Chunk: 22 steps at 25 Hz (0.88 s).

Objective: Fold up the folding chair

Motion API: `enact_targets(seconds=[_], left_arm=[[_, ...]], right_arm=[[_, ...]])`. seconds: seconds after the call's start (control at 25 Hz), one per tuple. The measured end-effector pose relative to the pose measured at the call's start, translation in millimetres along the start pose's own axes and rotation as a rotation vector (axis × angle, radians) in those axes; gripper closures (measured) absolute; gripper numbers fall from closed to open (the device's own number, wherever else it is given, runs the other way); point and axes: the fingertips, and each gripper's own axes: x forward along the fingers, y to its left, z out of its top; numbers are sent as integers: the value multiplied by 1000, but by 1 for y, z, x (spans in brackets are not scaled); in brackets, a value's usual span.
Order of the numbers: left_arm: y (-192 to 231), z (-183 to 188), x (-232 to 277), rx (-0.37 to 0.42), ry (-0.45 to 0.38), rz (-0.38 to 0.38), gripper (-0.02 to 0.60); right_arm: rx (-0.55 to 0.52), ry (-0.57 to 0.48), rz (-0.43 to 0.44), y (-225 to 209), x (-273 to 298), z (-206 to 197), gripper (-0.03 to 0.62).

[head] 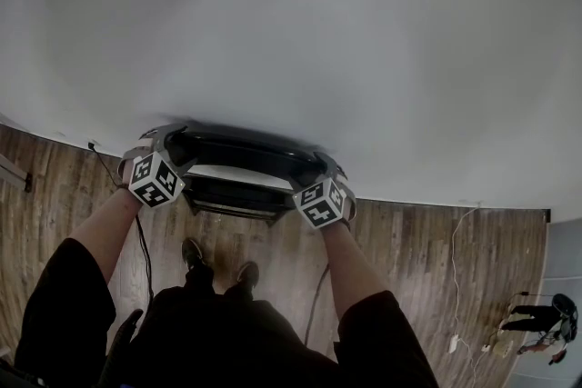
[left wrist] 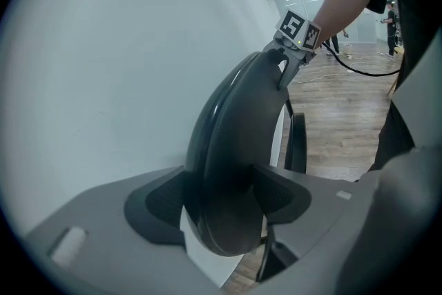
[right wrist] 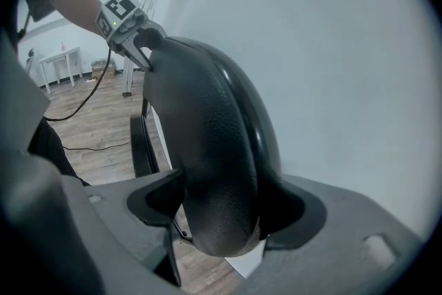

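Observation:
The black folding chair stands folded flat and upright by the white wall. I hold its rounded top edge from above with both grippers. My left gripper sits at the top's left end, and in the left gripper view the padded edge fills the gap in this gripper, both pads against it. My right gripper sits at the right end. There the black padded edge likewise lies between the pads of the right gripper, touching both. The chair's legs are mostly hidden.
Wooden floor runs below the wall. Black cables trail across it near my shoes. Another person is at the far lower right. A small white table and a metal stand are behind.

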Motion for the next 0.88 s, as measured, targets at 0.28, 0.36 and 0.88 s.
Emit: enact_targets(seconds=[0.28, 0.36, 0.88], left_arm=[[4, 1, 3, -26, 18, 45, 270], [5, 0, 3, -32, 19, 61, 271], [14, 1, 8, -69, 37, 148, 261]], right_arm=[[30, 24, -90, -8, 1, -1, 229], [34, 26, -116, -9, 1, -1, 223], [86, 76, -252, -20, 2, -2, 197]])
